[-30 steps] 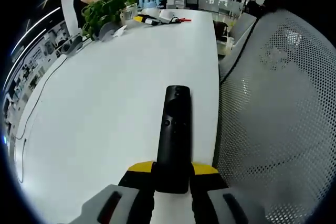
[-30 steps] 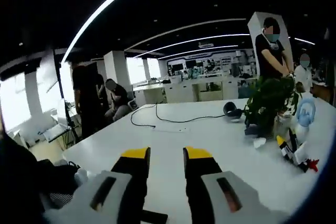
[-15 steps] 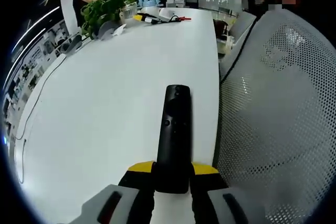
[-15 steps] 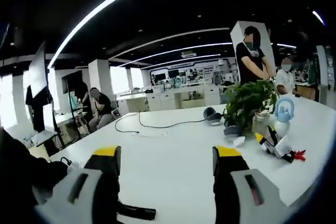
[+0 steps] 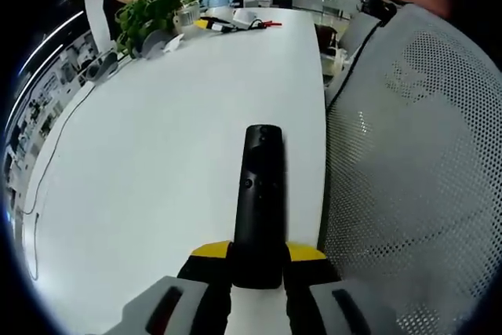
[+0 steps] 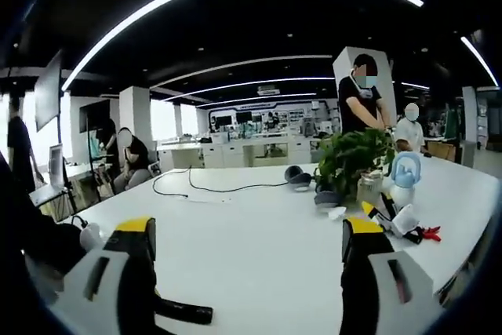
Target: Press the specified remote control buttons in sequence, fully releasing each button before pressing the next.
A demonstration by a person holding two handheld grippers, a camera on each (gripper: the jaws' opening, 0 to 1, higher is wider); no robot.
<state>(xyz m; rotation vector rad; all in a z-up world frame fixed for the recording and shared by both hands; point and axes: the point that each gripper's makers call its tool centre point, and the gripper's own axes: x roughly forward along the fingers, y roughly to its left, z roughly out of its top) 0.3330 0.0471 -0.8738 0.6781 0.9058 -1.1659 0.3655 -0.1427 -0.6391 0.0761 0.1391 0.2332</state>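
A potted green plant (image 6: 351,156) stands on the white worktop (image 5: 157,154) at about 2 o'clock in the right gripper view; its leaves rise from a pot I cannot make out clearly. Just beside it, toward 3 o'clock, are a clear jar (image 6: 367,189), a pale blue and white object (image 6: 403,172) and a small clutter of yellow, black and red items (image 6: 400,221); what the jar holds cannot be told.

In the left gripper view the black remote control (image 5: 260,202) lies with its long axis running from 6 o'clock to 12 o'clock, its rounded button end pointing away toward 12. The left gripper (image 5: 258,260) has its yellow-tipped fingers (image 5: 208,253) clamped on the remote's near end. The remote sits close to the worktop's 3 o'clock edge, next to a grey mesh chair back (image 5: 416,170).

The right gripper (image 6: 249,229) hangs above the worktop with its fingers (image 6: 135,229) spread wide, nothing between them. A black cable (image 6: 205,189) trails across the worktop at 11 o'clock.
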